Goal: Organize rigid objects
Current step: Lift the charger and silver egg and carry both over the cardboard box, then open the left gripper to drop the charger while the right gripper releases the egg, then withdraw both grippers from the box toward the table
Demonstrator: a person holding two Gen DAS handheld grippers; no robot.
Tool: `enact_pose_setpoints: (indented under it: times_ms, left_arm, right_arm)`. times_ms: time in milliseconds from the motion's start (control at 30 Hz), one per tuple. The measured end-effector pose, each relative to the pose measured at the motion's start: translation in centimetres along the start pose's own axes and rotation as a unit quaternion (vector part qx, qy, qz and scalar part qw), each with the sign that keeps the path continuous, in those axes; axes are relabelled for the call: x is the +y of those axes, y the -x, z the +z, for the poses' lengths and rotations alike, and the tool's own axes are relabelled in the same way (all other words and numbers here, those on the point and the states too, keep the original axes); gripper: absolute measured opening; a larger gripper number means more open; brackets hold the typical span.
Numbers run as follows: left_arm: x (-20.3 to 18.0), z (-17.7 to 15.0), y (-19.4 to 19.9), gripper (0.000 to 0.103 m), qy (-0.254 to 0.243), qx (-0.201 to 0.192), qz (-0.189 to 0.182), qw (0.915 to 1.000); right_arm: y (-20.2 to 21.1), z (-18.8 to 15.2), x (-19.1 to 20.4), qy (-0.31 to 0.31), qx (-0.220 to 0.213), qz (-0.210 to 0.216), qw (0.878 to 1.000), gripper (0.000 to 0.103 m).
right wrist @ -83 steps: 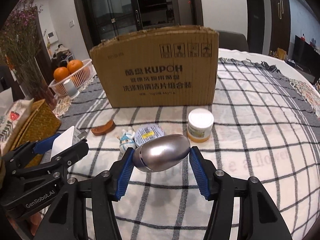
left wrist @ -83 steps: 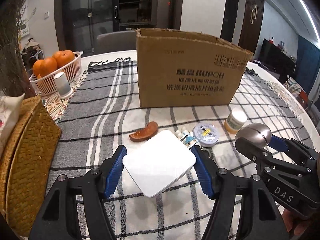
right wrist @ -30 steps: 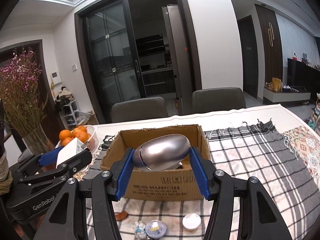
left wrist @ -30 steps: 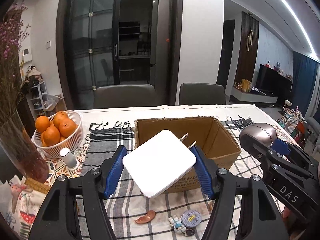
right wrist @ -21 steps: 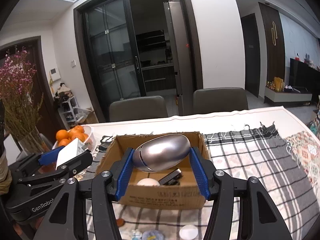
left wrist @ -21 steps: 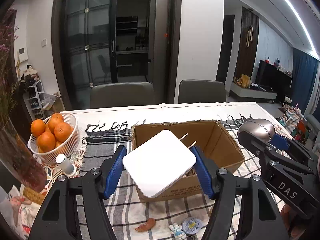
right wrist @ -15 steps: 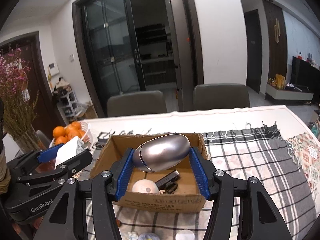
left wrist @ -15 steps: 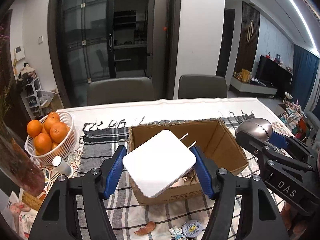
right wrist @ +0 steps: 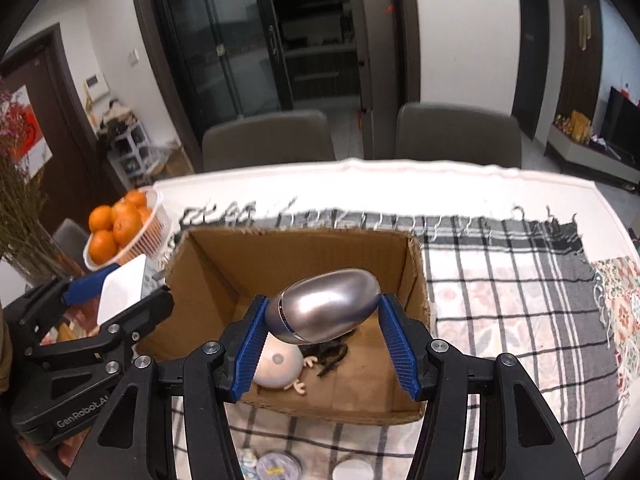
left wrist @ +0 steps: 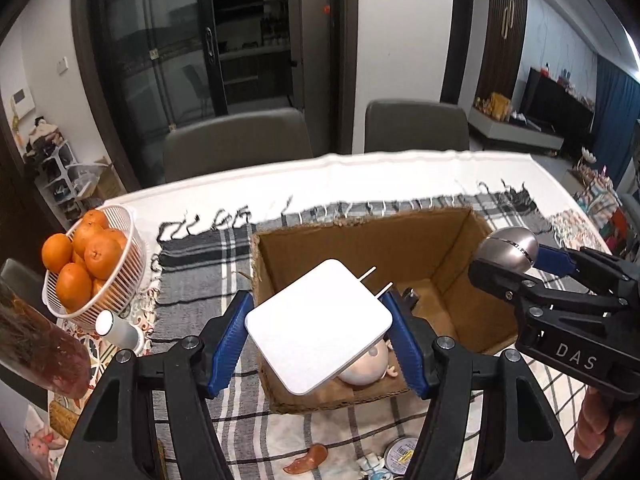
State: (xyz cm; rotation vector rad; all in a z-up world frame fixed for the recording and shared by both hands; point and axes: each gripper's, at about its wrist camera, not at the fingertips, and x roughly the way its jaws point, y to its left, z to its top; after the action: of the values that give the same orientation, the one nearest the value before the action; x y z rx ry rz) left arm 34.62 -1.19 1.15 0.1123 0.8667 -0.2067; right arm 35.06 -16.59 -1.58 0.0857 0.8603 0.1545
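You worked at a table (left wrist: pixel 400 168) spread with a grey-and-white checked cloth (right wrist: pixel 512 280), two grey chairs (left wrist: pixel 240 140) pushed in on its far side and dark glass doors behind them. An open cardboard box (left wrist: pixel 452 236) stood on the cloth in front of you.

Your left gripper (left wrist: pixel 318 332) was clamped on a flat white square thing (left wrist: pixel 318 326), its blue pads pressed to two opposite edges, the jaws about half open to take its width. You held it tilted above the near left corner of the box, and two thin white prongs stuck out from its far edge.

Your right gripper (right wrist: pixel 322 318) was closed on a smooth silver egg-shaped thing (right wrist: pixel 324 310), gripped by its two ends and lying crosswise between the pads. It hung over the box's opening, towards the near side.

Inside the box, below both grippers, lay a pale round doll-like figure (right wrist: pixel 278 364) and a black object (right wrist: pixel 332 354) just beside it.

A white basket of oranges (left wrist: pixel 80 264) stood to the left of the box, well apart from it. On the cloth in front of the box lay a reddish-brown piece (left wrist: pixel 308 454) and a round tin (left wrist: pixel 400 456).
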Motion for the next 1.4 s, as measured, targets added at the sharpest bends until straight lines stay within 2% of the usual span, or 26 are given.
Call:
enact_pose_setpoints:
  times_ms: [267, 467, 700, 800, 1033, 1400]
  left_arm:
    - [-0.2, 0.3, -3.3, 0.066, -0.021, 0.069, -0.021, 0.9972]
    - [-0.4, 0.1, -5.8, 0.066, -0.027, 0.116, -0.028, 0.9925]
    - [-0.9, -0.1, -6.7, 0.066, -0.027, 0.129, -0.022, 0.991]
    - [-1.0, 0.0, -6.6, 0.07, -0.025, 0.125, -0.02, 0.9916]
    - [-1.1, 0.1, -5.2, 0.077, -0.017, 0.107, -0.013, 0.994]
    - [-1.8, -0.7, 0.3, 0.084, -0.013, 0.045, -0.007, 0.9989]
  right_arm:
    - [-3.2, 0.1, -0.2, 0.026, 0.077, -0.001, 0.997, 0.057]
    - [-4.9, -0.3, -0.5, 0.036, 0.109, -0.013, 0.993, 0.057]
    - [-5.9, -0.6, -0.4, 0.054, 0.129, -0.02, 0.99, 0.057]
    - [-6.3, -0.8, -0.8, 0.049, 0.141, -0.016, 0.989, 0.057]
    - [-5.7, -0.7, -1.1, 0.04, 0.132, -0.015, 0.99, 0.058]
    - [-0.6, -1.1, -0.9, 0.032, 0.068, -0.012, 0.997, 0.058]
